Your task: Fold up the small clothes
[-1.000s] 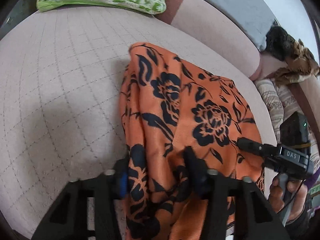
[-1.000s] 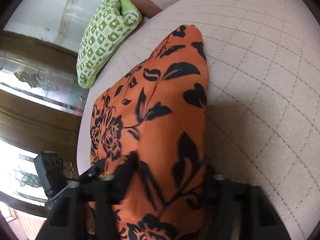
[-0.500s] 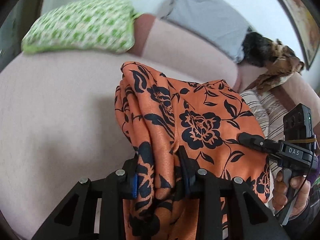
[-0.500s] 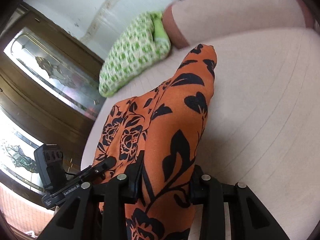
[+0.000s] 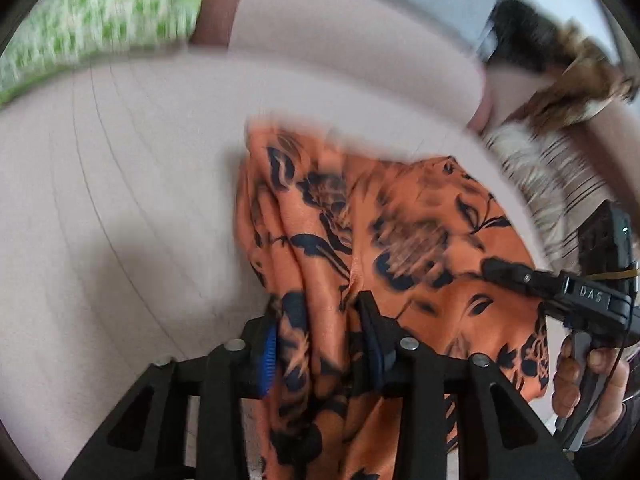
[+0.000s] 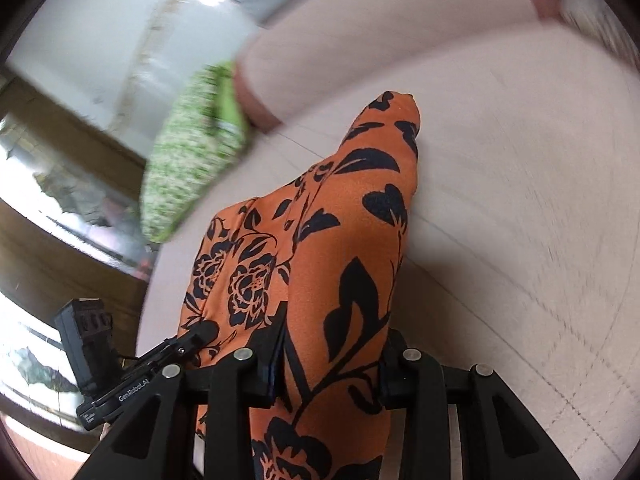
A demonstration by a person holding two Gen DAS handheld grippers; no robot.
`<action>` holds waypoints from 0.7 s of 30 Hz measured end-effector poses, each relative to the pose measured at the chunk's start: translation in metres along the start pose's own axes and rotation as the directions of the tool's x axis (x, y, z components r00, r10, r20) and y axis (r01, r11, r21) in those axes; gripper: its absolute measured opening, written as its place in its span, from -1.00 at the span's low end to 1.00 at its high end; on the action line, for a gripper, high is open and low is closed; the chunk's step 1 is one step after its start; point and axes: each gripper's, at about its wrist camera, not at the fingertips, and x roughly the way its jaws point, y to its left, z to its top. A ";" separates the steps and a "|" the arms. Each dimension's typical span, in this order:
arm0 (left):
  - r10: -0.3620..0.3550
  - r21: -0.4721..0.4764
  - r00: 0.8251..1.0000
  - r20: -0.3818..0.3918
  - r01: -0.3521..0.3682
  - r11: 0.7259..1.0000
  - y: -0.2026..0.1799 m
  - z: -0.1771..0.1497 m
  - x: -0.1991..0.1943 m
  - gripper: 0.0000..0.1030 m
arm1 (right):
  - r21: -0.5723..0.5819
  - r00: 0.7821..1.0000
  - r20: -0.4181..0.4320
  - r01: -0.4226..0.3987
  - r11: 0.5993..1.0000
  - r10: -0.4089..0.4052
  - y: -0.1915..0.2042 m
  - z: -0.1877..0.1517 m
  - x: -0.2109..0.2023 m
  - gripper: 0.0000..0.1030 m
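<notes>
An orange garment with a black flower print is held up over the pale pink quilted sofa seat. My left gripper is shut on one bunched edge of it. My right gripper is shut on the other edge of the garment, whose far end trails toward the seat. The right gripper also shows at the right of the left wrist view, and the left gripper at the lower left of the right wrist view.
A green and white patterned cushion lies at the sofa's far end and shows in the right wrist view too. A striped cloth and a brown patterned cloth lie to the right. The sofa backrest runs behind.
Both grippers have closed tighter on the garment and lifted it off the seat, swinging it forward. The cloth now hangs bunched, and the views are blurred by motion.
</notes>
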 end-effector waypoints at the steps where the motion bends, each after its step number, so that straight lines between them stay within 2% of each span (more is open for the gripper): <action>1: -0.007 -0.008 1.000 0.028 0.008 1.000 0.005 -0.004 -0.004 -0.02 | 0.030 1.000 -0.016 0.010 1.000 -0.010 -0.012 -0.004 0.007 -0.04; 2: -0.006 -0.006 0.999 0.038 0.006 1.000 0.008 -0.006 -0.009 0.14 | 0.051 1.000 -0.002 -0.001 0.999 0.001 -0.018 -0.007 0.006 0.11; 3: 0.000 -0.002 0.999 0.039 0.000 1.000 0.010 -0.008 -0.016 0.19 | 0.056 1.000 0.016 -0.005 0.998 0.004 -0.019 -0.008 0.002 0.17; 4: 0.003 0.009 0.999 0.041 -0.003 1.000 0.014 -0.007 -0.025 0.19 | 0.043 0.998 0.044 0.037 0.998 -0.039 -0.016 -0.008 -0.006 0.23; 7: 0.018 0.034 0.995 0.097 -0.022 0.999 0.024 -0.007 -0.052 0.19 | -0.012 0.985 0.134 0.108 0.994 -0.106 0.001 -0.002 -0.035 0.23; 9: 0.031 0.046 0.988 0.151 -0.038 0.998 0.022 -0.015 -0.075 0.19 | -0.036 0.979 0.189 0.087 0.996 -0.079 0.017 0.001 -0.055 0.23; 11: 0.029 0.044 0.986 0.165 -0.037 0.998 0.020 -0.022 -0.084 0.19 | -0.092 0.978 0.210 0.010 0.996 0.009 0.043 0.000 -0.065 0.23; 13: 0.021 0.046 0.986 0.168 -0.029 0.999 0.017 -0.023 -0.084 0.20 | -0.121 0.980 0.180 -0.069 0.990 0.090 0.054 -0.007 -0.066 0.24; 14: 0.029 0.051 0.987 0.159 -0.038 0.998 0.016 -0.029 -0.079 0.26 | -0.119 0.981 0.152 -0.102 0.988 0.119 0.053 -0.012 -0.062 0.26; 16: 0.092 0.080 0.990 0.107 -0.100 0.992 0.015 -0.034 -0.058 0.28 | -0.089 0.989 0.079 -0.119 0.989 0.126 0.039 -0.022 -0.043 0.34; 17: 0.133 0.085 0.989 0.064 -0.139 0.987 0.019 -0.036 -0.041 0.35 | -0.041 0.995 0.011 -0.094 0.995 0.094 0.025 -0.025 -0.024 0.37; 18: 0.124 0.068 0.992 0.037 -0.126 0.990 0.025 -0.038 -0.032 0.37 | -0.008 0.996 -0.006 -0.088 0.996 0.088 0.016 -0.026 -0.013 0.36; 19: 0.092 0.024 0.995 0.035 -0.093 0.995 0.033 -0.039 -0.034 0.38 | 0.007 0.994 0.018 -0.110 0.994 0.109 0.011 -0.027 -0.015 0.35; 21: 0.100 0.010 0.993 0.064 -0.100 0.995 0.033 -0.036 -0.049 0.38 | -0.009 0.993 0.029 -0.114 0.993 0.114 0.019 -0.025 -0.028 0.35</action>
